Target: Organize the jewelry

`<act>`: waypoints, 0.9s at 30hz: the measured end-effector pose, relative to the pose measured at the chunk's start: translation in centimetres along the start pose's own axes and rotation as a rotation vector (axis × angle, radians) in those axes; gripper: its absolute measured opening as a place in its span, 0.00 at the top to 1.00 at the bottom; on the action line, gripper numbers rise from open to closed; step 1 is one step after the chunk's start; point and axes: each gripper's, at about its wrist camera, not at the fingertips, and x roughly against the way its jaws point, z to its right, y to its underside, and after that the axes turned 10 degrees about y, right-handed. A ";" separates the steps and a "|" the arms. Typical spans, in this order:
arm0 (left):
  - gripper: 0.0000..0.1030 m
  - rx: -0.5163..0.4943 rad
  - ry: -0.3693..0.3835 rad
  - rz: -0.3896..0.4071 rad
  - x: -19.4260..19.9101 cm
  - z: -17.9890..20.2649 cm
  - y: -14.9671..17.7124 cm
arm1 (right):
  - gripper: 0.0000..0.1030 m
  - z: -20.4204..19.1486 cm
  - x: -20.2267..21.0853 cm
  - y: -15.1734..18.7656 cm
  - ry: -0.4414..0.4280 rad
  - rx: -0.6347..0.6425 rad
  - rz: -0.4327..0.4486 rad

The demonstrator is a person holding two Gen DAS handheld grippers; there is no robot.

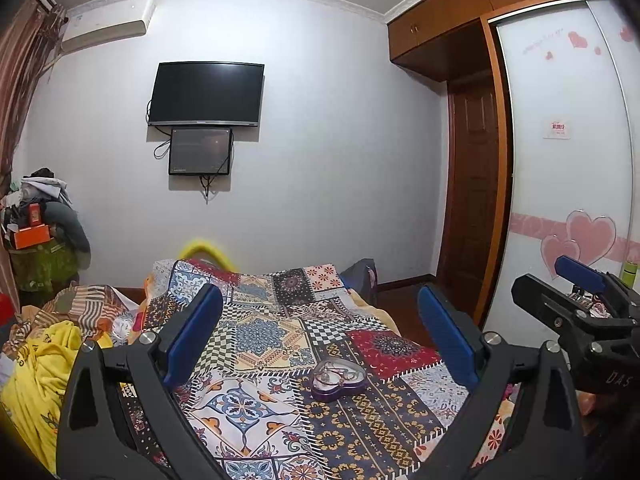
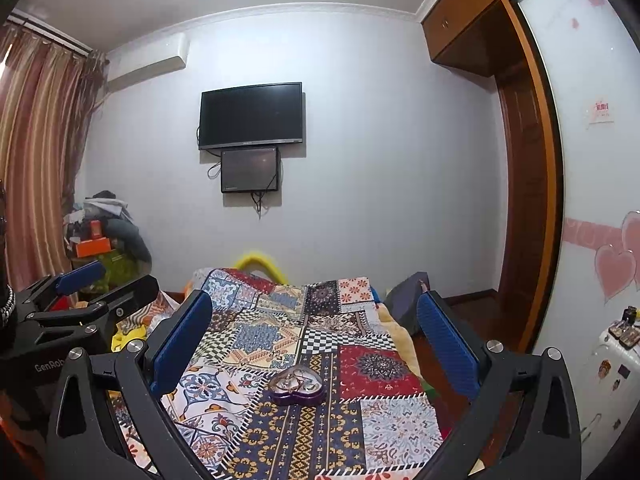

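A small heart-shaped purple box (image 1: 338, 380) with a clear lid and jewelry inside lies on the patchwork bedspread (image 1: 264, 332). It also shows in the right wrist view (image 2: 298, 385). My left gripper (image 1: 320, 336) is open and empty, held above the bed with the box between and below its blue fingers (image 1: 192, 332). My right gripper (image 2: 314, 340) is open and empty, likewise above the box. Each gripper shows at the edge of the other's view: the right one (image 1: 576, 304) and the left one (image 2: 92, 292).
The bed (image 2: 372, 420) runs toward a white wall with a TV (image 1: 206, 94) and a small screen (image 1: 200, 151). Yellow cloth (image 1: 40, 380) and a clutter pile (image 1: 40, 232) lie left. A wardrobe (image 1: 560, 160) and a wooden door (image 1: 472, 200) stand right.
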 end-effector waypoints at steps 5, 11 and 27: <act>0.04 -0.001 0.000 -0.003 -0.2 0.1 0.1 | 0.01 0.0 0.0 0.0 -0.001 -0.001 -0.002; 0.03 0.008 0.005 -0.007 -0.4 0.0 0.2 | 0.01 0.1 0.1 -0.1 -0.003 -0.002 -0.006; 0.03 0.015 0.025 -0.017 -0.7 -0.4 0.4 | 0.01 0.0 0.2 -0.5 0.007 -0.002 -0.023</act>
